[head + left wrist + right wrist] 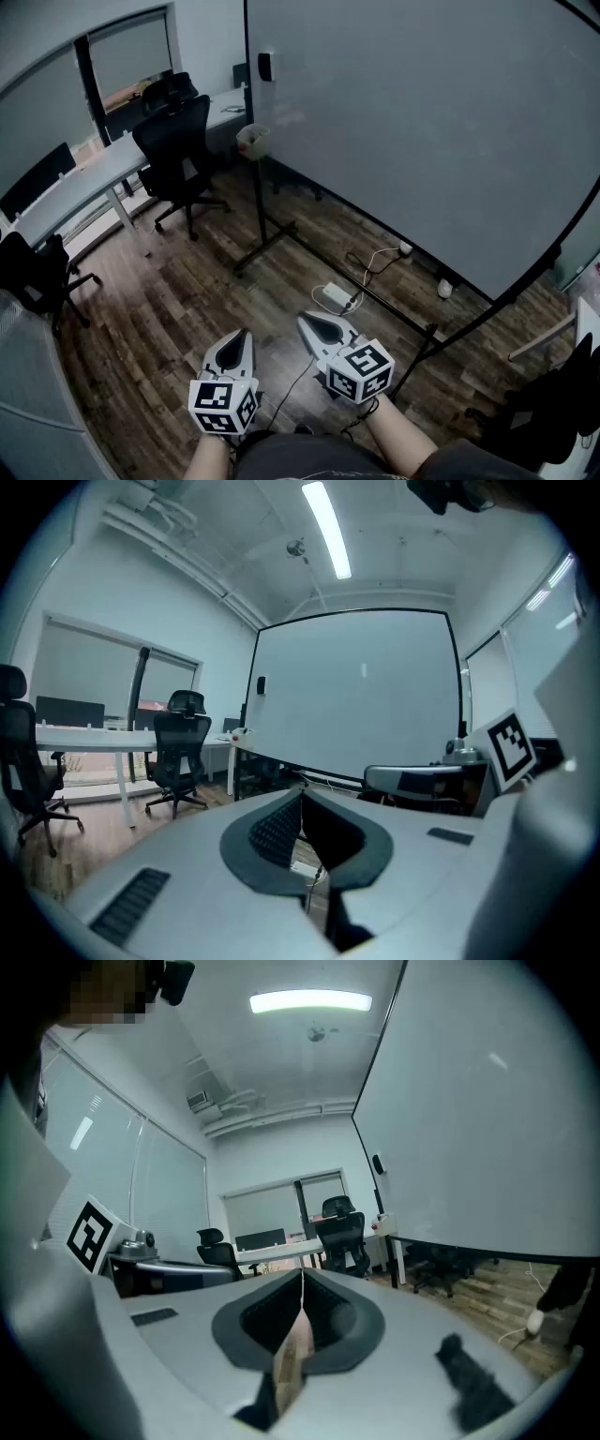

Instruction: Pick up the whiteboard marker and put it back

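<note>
Both the left gripper (241, 335) and the right gripper (306, 320) are held shut and empty, and no whiteboard marker can be made out; it is presumed to lie in the tray (252, 139) at the left edge of the whiteboard (422, 122), well ahead, slightly nearer the left gripper.

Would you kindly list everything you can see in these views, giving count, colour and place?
whiteboard: one, white, black stand, centre to right
small holder: one, white, at the whiteboard's left edge
desk: one, white, along the left wall
office chairs: at least three, black, around the desk
power strip: one, white, on the floor below the whiteboard
floor: brown wood planks
ceiling light: one strip, lit, overhead
whiteboard marker: none that I can make out
left hand-held gripper: one, grey-white, bottom centre, jaws together, empty
right hand-held gripper: one, grey-white, beside it, jaws together, empty
</note>
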Demonstrator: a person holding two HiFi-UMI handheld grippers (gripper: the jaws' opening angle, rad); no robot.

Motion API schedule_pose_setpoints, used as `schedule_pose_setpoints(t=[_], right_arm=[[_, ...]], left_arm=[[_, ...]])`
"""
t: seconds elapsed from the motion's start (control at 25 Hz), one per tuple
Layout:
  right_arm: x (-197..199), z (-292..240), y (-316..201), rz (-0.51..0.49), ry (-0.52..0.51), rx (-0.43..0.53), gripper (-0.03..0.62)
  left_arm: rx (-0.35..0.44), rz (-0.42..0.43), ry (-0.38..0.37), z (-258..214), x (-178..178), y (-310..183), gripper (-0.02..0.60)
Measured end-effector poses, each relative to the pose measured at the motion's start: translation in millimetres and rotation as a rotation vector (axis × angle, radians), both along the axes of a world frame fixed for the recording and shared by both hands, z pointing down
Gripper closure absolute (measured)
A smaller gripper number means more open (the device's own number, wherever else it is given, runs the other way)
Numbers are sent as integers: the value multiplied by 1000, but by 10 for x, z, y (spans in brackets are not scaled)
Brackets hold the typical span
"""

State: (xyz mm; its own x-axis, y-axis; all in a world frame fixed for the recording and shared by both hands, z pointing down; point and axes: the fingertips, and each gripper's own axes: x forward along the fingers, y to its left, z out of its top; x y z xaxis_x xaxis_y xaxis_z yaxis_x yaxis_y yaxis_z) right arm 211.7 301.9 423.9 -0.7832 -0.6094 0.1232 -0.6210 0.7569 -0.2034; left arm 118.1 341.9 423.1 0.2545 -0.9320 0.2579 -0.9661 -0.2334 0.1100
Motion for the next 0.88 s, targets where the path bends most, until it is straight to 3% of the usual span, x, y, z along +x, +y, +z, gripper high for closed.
schedule_pose_setpoints(t=[0.52, 0.76, 0.88], right_arm=[[-42, 41, 23, -35, 4, -7, 568], [-138, -131, 160, -118, 18, 143, 568], [-244, -85, 122, -128, 26, 125, 568]], left_arm=[[-4, -21, -9, 7, -15, 15, 566], [6, -5, 35, -8, 42, 27, 566], [12, -13, 44, -31, -12, 19, 566]])
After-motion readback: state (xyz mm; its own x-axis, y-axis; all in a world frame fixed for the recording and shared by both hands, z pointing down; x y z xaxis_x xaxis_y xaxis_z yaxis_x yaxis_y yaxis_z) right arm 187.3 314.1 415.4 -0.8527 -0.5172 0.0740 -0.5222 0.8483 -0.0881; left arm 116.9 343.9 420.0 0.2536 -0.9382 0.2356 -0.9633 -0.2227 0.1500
